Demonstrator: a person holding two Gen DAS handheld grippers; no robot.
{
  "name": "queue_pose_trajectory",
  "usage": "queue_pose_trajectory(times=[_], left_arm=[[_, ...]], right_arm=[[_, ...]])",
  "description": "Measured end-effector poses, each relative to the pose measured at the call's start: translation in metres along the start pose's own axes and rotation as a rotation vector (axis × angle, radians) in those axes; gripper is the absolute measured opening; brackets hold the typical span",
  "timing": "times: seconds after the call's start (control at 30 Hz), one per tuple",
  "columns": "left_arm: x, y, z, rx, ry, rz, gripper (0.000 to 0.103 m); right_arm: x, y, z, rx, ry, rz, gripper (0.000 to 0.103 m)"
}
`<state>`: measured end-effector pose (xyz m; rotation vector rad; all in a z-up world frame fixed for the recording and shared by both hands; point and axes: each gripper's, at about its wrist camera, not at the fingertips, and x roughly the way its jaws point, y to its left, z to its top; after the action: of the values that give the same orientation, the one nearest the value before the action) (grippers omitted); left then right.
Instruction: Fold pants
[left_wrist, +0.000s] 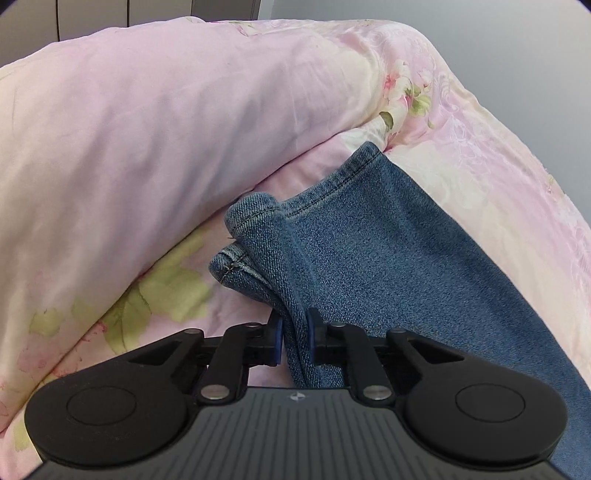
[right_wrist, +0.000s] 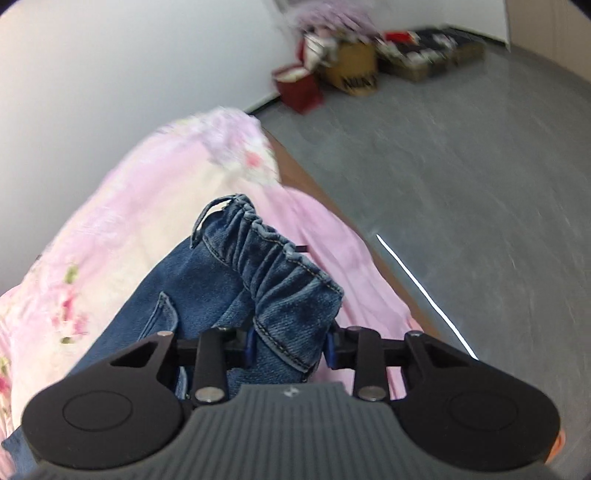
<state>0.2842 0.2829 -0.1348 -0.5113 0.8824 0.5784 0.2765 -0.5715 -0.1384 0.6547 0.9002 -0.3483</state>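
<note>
- Denim is the thing in play: the pants (left_wrist: 388, 266) lie along the bed (left_wrist: 480, 177), on its pink flowered sheet, beside a big pink pillow (left_wrist: 147, 129) (or a rolled quilt) that crowds the leg ends.
- Left gripper (left_wrist: 295, 339) is clamped on a thin fold of denim just behind the leg hems (left_wrist: 255, 221); only the side edge of the legs sits between the blue pads, so one layer could slide out when the cloth is lifted, leaving the hems uneven.
- Right gripper (right_wrist: 290, 347) is closed round a thick bunch at the gathered waistband (right_wrist: 280, 258); the pads press on both sides of it, yet the wad is bulky and the outer layers alone may be caught, so the waist could sag or untwist in the air.
- Waistband end lies near the bed's side edge, with the grey floor (right_wrist: 461, 166) right beyond; a wide swing could drag that end off the mattress.
- Leg hems touch the pillow, it seems (that corner of the left view is stretched), so carrying them forward could snag there.
- Uneven lifting by the two hands would skew the fold line and leave a crooked crease.
</note>
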Motion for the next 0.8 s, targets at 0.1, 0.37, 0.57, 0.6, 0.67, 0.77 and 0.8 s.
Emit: queue_pose_trajectory(times=[0.1, 0.37, 0.57, 0.6, 0.67, 0.77, 0.8], left_arm=[[0.007, 0.003, 0.000, -0.020, 0.018, -0.012, 0.015], [0.009, 0.040, -0.003, -0.148, -0.015, -0.133, 0.053], [0.017, 0.059, 0.002, -0.215, -0.006, -0.204, 0.055], [0.018, 0.062, 0.004, -0.231, -0.010, -0.211, 0.053], [0.020, 0.068, 0.005, -0.256, -0.002, -0.232, 0.047], [0.017, 0.067, 0.007, -0.228, -0.017, -0.242, 0.037], [0.014, 0.065, 0.007, -0.209, -0.031, -0.246, 0.029]], right_arm=[[0.021, -0.004, -0.005, -0.005, 0.013, -0.017, 0.030], [-0.017, -0.007, 0.008, -0.100, 0.032, -0.059, 0.073], [-0.047, 0.053, -0.012, -0.345, 0.016, -0.072, 0.073], [-0.048, 0.070, -0.017, -0.388, 0.022, -0.052, 0.073], [-0.046, 0.105, -0.029, -0.479, 0.035, -0.026, 0.073], [-0.033, 0.166, -0.056, -0.631, 0.085, 0.031, 0.073], [-0.027, 0.187, -0.067, -0.684, 0.107, 0.051, 0.072]])
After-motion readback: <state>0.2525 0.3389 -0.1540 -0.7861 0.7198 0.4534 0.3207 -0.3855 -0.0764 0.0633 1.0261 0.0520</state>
